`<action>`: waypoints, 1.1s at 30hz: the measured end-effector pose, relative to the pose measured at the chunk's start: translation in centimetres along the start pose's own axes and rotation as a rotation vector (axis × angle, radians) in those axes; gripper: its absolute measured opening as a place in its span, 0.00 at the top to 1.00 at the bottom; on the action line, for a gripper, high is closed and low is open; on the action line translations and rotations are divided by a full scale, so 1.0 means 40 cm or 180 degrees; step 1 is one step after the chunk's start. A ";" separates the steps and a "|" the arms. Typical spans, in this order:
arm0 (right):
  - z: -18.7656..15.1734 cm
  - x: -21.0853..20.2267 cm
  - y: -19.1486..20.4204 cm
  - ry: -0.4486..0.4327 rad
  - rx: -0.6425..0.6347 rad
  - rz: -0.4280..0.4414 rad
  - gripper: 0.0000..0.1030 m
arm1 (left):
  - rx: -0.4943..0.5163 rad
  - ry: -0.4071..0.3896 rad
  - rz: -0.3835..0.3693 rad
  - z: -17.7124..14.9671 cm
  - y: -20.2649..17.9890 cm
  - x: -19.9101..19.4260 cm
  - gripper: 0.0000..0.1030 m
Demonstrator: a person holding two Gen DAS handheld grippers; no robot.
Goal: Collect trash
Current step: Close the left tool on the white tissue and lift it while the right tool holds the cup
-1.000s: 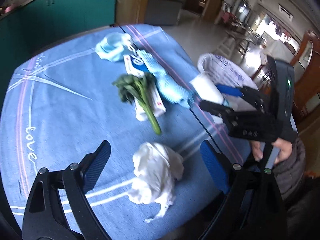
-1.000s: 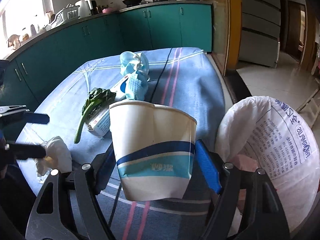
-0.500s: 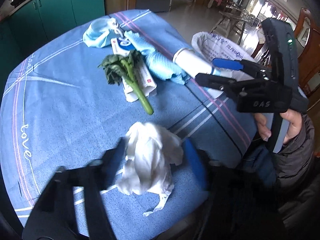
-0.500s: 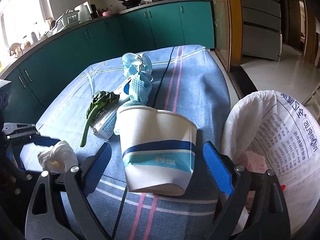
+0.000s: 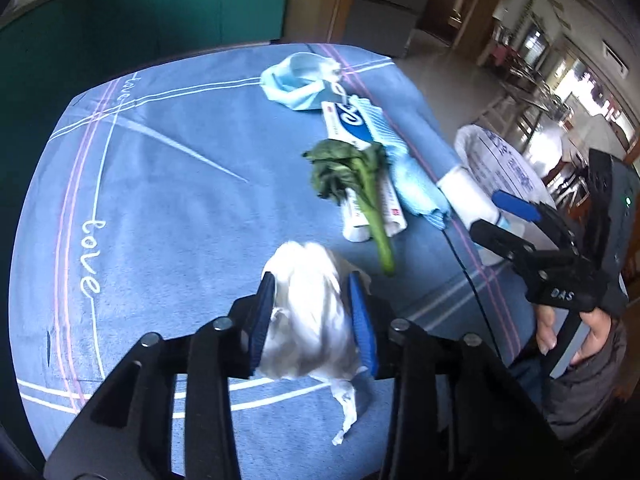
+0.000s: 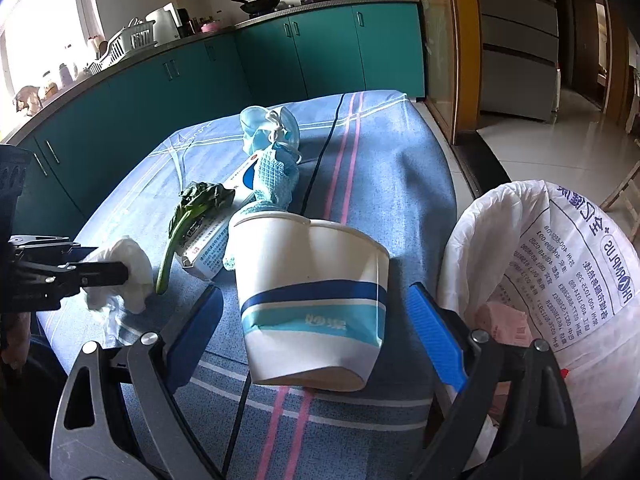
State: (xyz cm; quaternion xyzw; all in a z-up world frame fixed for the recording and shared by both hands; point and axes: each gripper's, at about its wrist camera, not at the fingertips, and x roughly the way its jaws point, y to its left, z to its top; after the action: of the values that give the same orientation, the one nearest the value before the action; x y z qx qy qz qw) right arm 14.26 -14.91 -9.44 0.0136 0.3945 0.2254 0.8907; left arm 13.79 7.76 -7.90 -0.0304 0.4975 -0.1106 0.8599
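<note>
A: Left gripper jaws just closing, clenched on crumpled tissue at the bench near edge?

B: Yep. Right gripper jaws released around paper cup, beside trash bag, probably for dumping.

1. L hand-held gripper: tilted steeply down, jaws just closed in, blue pads pressing both sides of a crumpled white tissue.
2. R hand-held gripper: angled down, jaws wide apart after just opening, pads clear of the paper cup between them.
3. R hand: wrapped round the gripper handle, dark sleeve behind it.
</note>
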 end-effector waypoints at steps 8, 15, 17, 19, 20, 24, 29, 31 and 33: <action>-0.002 0.014 0.007 0.0025 -0.0015 -0.0022 0.12 | 0.0039 -0.0013 0.0053 0.002 -0.012 0.006 0.27; -0.002 0.018 0.011 0.0023 -0.0024 -0.0080 0.12 | 0.0142 -0.0008 0.0229 -0.004 -0.031 0.024 0.27; -0.002 0.020 0.011 0.0022 -0.0035 -0.0102 0.12 | 0.0175 -0.0008 0.0293 -0.005 -0.035 0.027 0.28; -0.002 0.020 0.012 0.0015 -0.0040 -0.0115 0.12 | 0.0197 -0.0004 0.0337 -0.007 -0.036 0.031 0.29; -0.001 0.018 0.012 0.0003 -0.0041 -0.0119 0.12 | 0.0205 0.0002 0.0354 -0.007 -0.037 0.033 0.30; -0.001 0.018 0.014 0.0006 -0.0053 -0.0115 0.14 | 0.0226 0.0051 0.0341 -0.010 -0.039 0.041 0.37; -0.003 0.028 0.014 0.0041 -0.0046 -0.0126 0.28 | 0.0206 0.0062 0.0344 -0.009 -0.036 0.044 0.37; -0.003 0.027 0.013 0.0037 -0.0037 -0.0121 0.28 | 0.0191 0.0057 0.0335 -0.010 -0.034 0.043 0.36; -0.002 0.027 0.013 0.0029 -0.0033 -0.0124 0.28 | 0.0189 0.0062 0.0335 -0.011 -0.034 0.045 0.34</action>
State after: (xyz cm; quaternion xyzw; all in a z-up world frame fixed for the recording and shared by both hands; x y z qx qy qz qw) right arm 14.66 -13.99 -10.15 0.0003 0.3975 0.2101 0.8932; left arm 14.07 6.09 -9.42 0.0225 0.5032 -0.0803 0.8602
